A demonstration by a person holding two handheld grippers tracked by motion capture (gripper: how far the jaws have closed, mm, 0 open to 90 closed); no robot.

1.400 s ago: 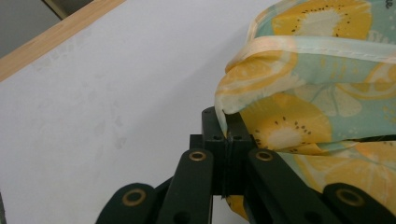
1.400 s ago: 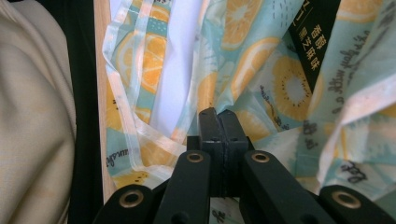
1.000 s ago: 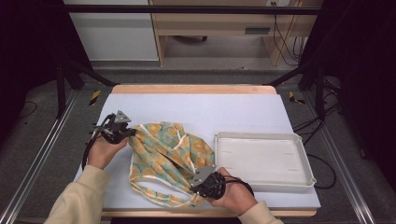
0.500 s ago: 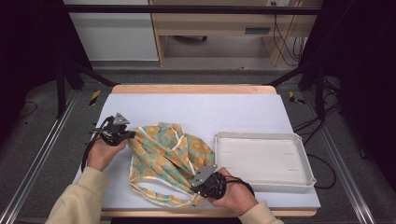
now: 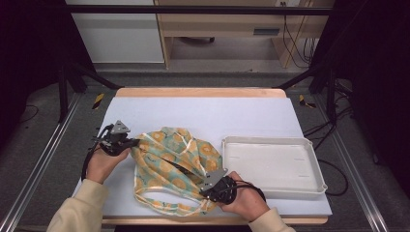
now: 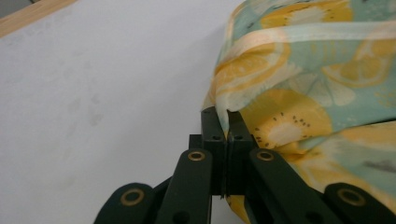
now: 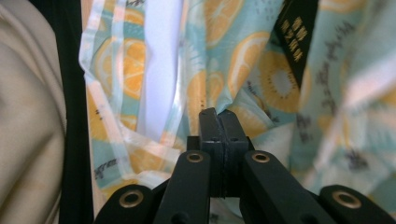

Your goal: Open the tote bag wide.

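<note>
A teal cloth bag (image 5: 176,164) printed with orange and lemon slices lies crumpled on the white table top (image 5: 217,116), its pale straps looping toward the front edge. My left gripper (image 5: 129,143) is shut on the bag's left edge; in the left gripper view the fabric (image 6: 299,84) is pinched between the closed jaws of the left gripper (image 6: 227,114). My right gripper (image 5: 207,186) is shut on the bag's front right part. The right gripper view has the right gripper (image 7: 218,113) clamped on the fabric (image 7: 233,56), with a black label (image 7: 294,32) above it.
An empty white tray (image 5: 270,164) stands on the right side of the table, close to the bag and my right hand. The table's wooden edge (image 5: 198,92) runs along the back. A cream sleeve (image 7: 28,116) is at the left of the right gripper view.
The left hand has shifted slightly with the bag's edge, and the cloth has bunched a little more. The right hand has stayed where it was.
</note>
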